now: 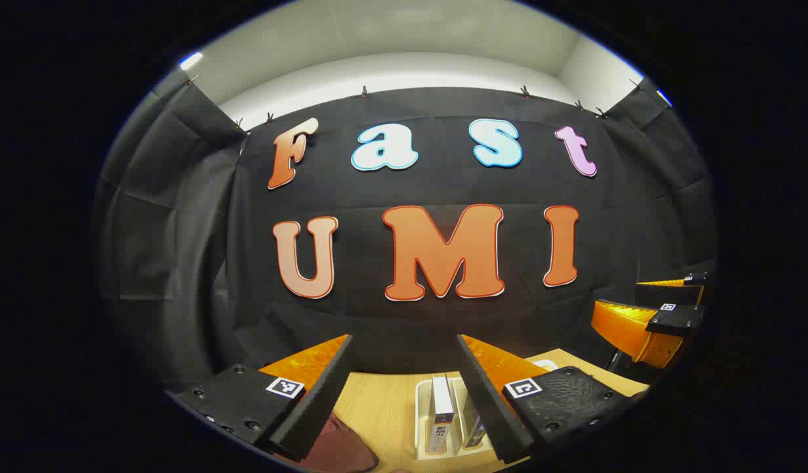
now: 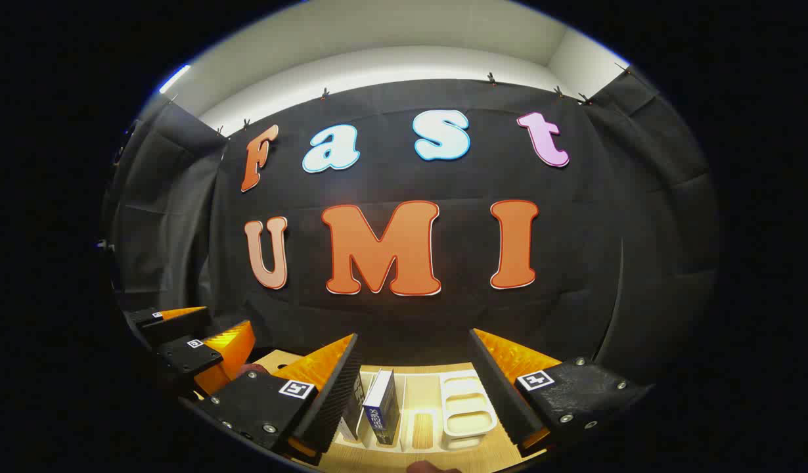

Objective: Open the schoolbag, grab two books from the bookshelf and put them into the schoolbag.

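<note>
Nearest my left gripper (image 1: 404, 384), jaws spread wide and empty, a corner of the maroon schoolbag (image 1: 338, 450) lies on the table (image 1: 378, 407). Beside it, two books (image 1: 441, 410) stand upright in the white bookshelf (image 2: 466, 407). My right gripper (image 2: 414, 381), likewise wide and empty, hovers over that bookshelf.

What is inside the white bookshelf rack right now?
Books stand upright in the rack: one between the right gripper's open fingers, another partly hidden by a finger. The rack's right compartments look empty. The books' lower ends are cut off.
</note>
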A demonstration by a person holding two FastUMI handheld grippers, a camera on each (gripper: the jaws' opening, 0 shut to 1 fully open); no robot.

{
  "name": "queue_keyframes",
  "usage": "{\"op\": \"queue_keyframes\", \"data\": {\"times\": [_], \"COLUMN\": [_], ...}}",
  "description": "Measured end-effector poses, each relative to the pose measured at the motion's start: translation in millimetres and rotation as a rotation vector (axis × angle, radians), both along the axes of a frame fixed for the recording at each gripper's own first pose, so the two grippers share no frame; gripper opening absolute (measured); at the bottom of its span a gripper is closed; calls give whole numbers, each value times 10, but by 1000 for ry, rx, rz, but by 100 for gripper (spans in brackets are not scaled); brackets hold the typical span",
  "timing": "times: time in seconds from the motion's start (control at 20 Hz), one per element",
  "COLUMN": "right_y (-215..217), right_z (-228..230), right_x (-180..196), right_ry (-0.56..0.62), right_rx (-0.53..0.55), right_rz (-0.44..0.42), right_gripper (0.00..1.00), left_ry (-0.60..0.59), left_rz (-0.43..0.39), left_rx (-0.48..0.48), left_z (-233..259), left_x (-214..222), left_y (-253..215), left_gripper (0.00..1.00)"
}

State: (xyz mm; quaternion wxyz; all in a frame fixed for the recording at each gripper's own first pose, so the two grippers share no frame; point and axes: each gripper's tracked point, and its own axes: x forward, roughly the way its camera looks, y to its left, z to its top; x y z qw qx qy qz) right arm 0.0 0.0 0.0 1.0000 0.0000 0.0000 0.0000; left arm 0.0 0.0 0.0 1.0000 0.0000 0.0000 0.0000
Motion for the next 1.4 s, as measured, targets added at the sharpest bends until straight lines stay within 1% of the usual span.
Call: {"op": "queue_keyframes", "data": {"times": [0.3, 0.75, 1.1, 1.3, 1.4], "right_y": [-16, 59, 76, 50, 62], "right_z": [-16, -1, 37, 116, 127], "right_x": [-30, -62, -79, -38, -30], "right_ry": [4, 4, -6, -24, -29], "right_rx": [-8, -24, -33, -46, -47], "right_rz": [-12, -6, -9, -11, -7], "right_gripper": [96, 96, 96, 96, 96], "left_ry": [18, 12, -24, -74, -75], "left_rz": [2, 13, 16, -1, 1], "left_rx": [-1, 10, 7, 5, 11], "left_z": [-80, -79, 26, 168, 178], "left_x": [-18, -54, -68, -51, -46], "left_y": [15, 94, 144, 171, 177], "left_gripper": [95, 95, 95, 95, 95]}}
